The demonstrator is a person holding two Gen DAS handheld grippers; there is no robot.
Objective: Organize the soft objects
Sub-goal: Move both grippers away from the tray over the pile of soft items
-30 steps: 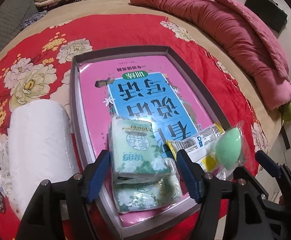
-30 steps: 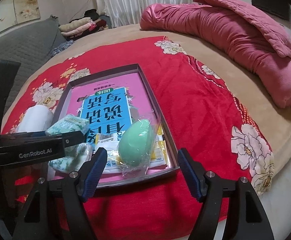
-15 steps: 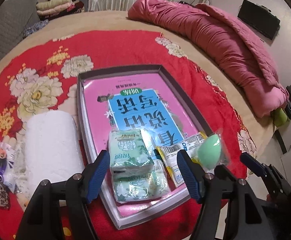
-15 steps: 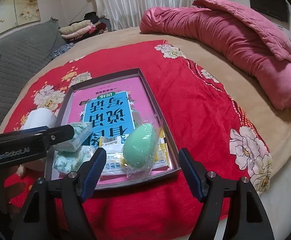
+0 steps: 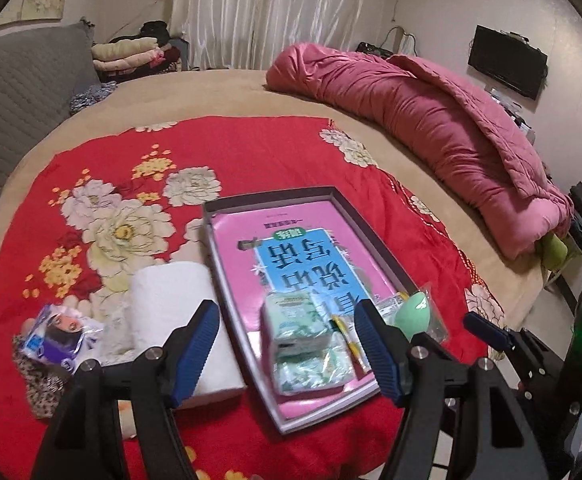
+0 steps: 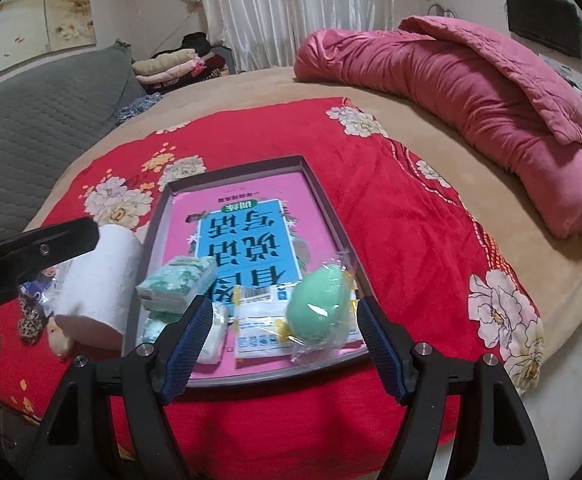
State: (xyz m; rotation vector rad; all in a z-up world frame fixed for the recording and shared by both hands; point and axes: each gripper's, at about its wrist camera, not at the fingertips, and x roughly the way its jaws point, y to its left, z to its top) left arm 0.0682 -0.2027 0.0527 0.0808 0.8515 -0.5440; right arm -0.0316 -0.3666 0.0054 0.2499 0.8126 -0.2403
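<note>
Grippers, left gripper [image 5: 285, 338] and right gripper [image 6: 285, 338], are hovering wide apart and empty; next, I'd guess, squeezing the paper-towel roll [image 5: 179, 320] gently mid-body.

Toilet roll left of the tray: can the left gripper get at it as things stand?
Probably yes. The left gripper is open and empty, the toilet roll lies uncovered beside the tray, and nothing sits between them.

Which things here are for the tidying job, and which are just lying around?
For the job: tissue packs, green sponge, paper roll, gray tray, mask packet.

Just lying around: pink quilt, folded clothes, TV.
</note>
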